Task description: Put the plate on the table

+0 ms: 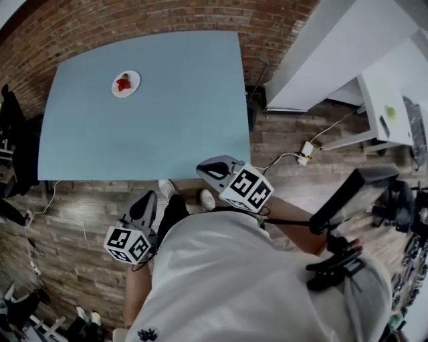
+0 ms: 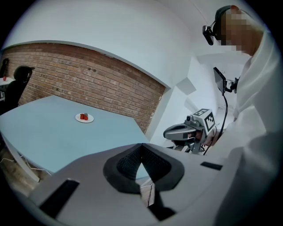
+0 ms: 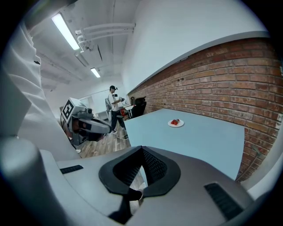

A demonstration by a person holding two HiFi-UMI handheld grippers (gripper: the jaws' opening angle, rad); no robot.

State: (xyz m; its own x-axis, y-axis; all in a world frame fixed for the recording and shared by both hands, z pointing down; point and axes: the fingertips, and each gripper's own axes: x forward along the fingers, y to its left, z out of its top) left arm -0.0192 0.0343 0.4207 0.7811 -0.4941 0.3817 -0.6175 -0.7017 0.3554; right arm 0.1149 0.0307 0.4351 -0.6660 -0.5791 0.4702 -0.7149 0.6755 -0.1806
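Note:
A small white plate with red food on it rests on the light blue table, near the table's far left corner. The plate shows small in the left gripper view, and the same plate also appears in the right gripper view. My left gripper hangs off the table's near edge, close to my body, shut with nothing in it. My right gripper is just at the table's near edge, also shut and empty. Both are far from the plate.
A brick wall runs behind the table. A white desk stands at the right, with a cable and power block on the wooden floor. A person stands far off. Dark gear is at the table's left end.

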